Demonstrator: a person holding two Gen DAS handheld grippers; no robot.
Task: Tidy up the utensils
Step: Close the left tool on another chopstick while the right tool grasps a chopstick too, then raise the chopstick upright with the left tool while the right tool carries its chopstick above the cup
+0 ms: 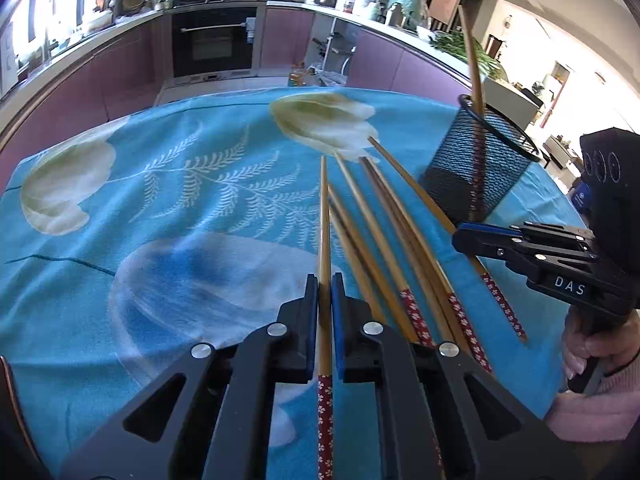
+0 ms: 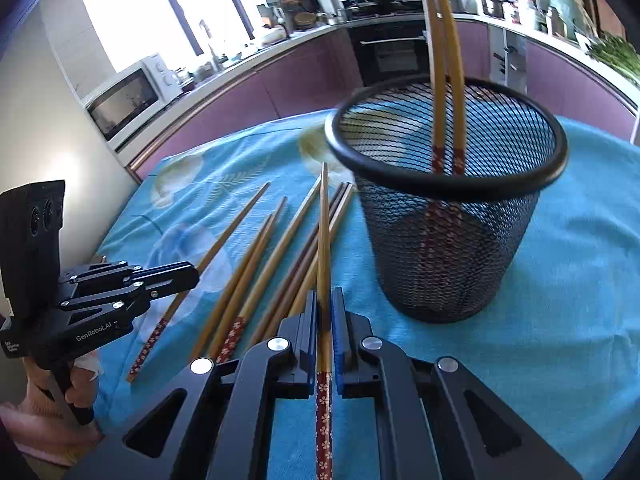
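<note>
"DAS" is printed on the right gripper (image 1: 460, 236) in the left wrist view; "GenRobot.AI" on the left gripper (image 2: 194, 274) in the right wrist view, above a small label too fine to read. Each gripper pinches one bamboo chopstick with a red flowered handle (image 1: 324, 240) (image 2: 322, 240), tip pointing away, handle end cut off by the frame. Loose chopsticks (image 2: 256, 264) fan across the blue floral tablecloth (image 1: 160, 184), beside the black mesh cup (image 2: 452, 240) holding two upright.
</note>
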